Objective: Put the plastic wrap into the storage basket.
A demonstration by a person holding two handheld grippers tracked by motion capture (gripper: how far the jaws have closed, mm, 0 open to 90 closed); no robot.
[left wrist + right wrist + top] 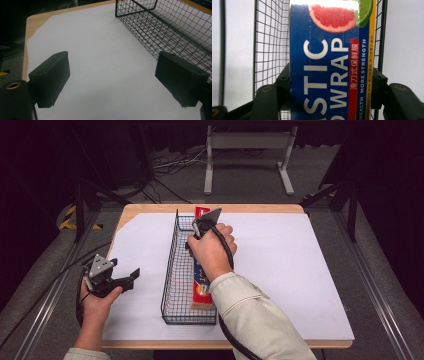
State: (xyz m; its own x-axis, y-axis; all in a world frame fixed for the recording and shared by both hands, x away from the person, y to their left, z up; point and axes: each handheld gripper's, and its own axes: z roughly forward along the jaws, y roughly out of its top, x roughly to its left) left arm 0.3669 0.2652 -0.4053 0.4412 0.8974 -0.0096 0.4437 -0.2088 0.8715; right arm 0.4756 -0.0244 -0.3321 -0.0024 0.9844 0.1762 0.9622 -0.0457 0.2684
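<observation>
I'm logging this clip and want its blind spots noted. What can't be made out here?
- High view: the right tool's jaws, hidden by the hand.
- High view: the plastic wrap box's middle, covered by that hand.
- Right gripper view: the box's full lettering, cut off by the frame.
- Left gripper view: the wire basket's contents, cut off by the frame.

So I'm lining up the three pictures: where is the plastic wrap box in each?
High view: plastic wrap box lies lengthwise in the wire basket, centre.
Left gripper view: not in it.
Right gripper view: box fills the centre, between the right gripper jaws.
Shared landmark: the wire basket.
</observation>
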